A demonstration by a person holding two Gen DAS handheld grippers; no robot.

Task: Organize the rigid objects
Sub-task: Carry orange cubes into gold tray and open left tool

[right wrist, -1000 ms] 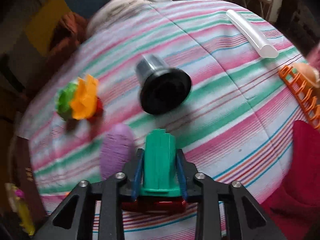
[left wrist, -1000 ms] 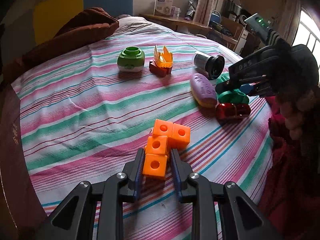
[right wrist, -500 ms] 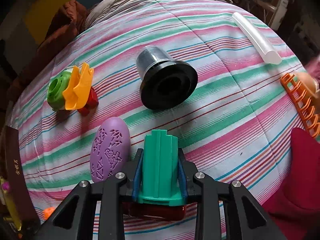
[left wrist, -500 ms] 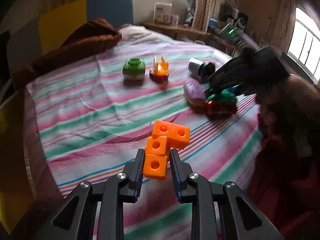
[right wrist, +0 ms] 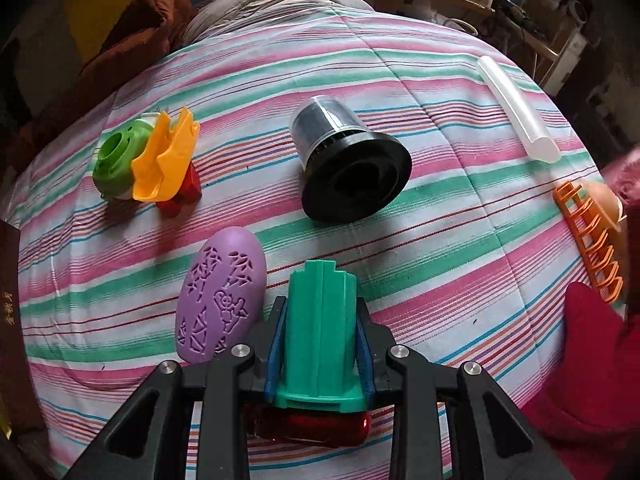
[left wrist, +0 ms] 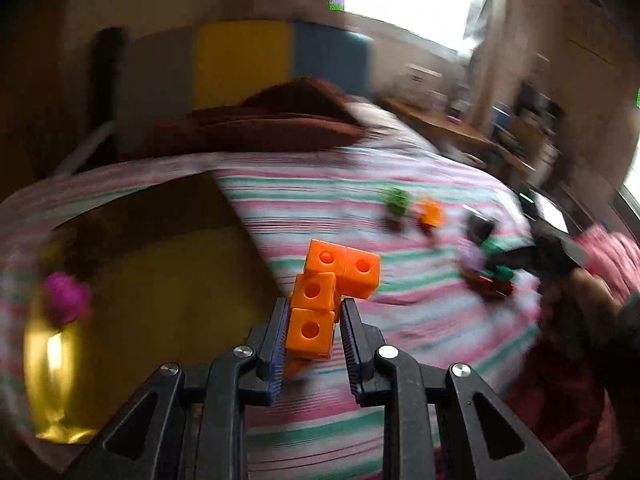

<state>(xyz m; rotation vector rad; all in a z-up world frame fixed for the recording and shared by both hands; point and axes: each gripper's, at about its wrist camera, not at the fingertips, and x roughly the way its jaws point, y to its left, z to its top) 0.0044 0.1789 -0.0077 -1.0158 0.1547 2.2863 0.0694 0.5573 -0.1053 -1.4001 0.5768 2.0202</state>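
My left gripper (left wrist: 314, 330) is shut on an orange block cluster (left wrist: 334, 280) and holds it lifted above the striped bed; this view is blurred by motion. My right gripper (right wrist: 320, 332) is shut on a green ridged plastic piece (right wrist: 320, 332), with a dark red piece (right wrist: 308, 426) under it. In the right wrist view a purple patterned oval (right wrist: 222, 300) lies just left of the gripper, a black-and-grey cup-shaped part (right wrist: 344, 160) lies ahead, and a green, orange and red toy group (right wrist: 148, 160) sits at the left.
A yellow box (left wrist: 140, 300) with a pink thing (left wrist: 66, 300) in it sits at the left in the left wrist view. A translucent tube (right wrist: 516, 108) and an orange rack (right wrist: 588, 240) lie at the right. Brown bedding (right wrist: 132, 28) is at the back.
My left gripper has lifted the orange blocks and swung left, so the yellow box has come into view. My right gripper stays on the green piece, almost still.
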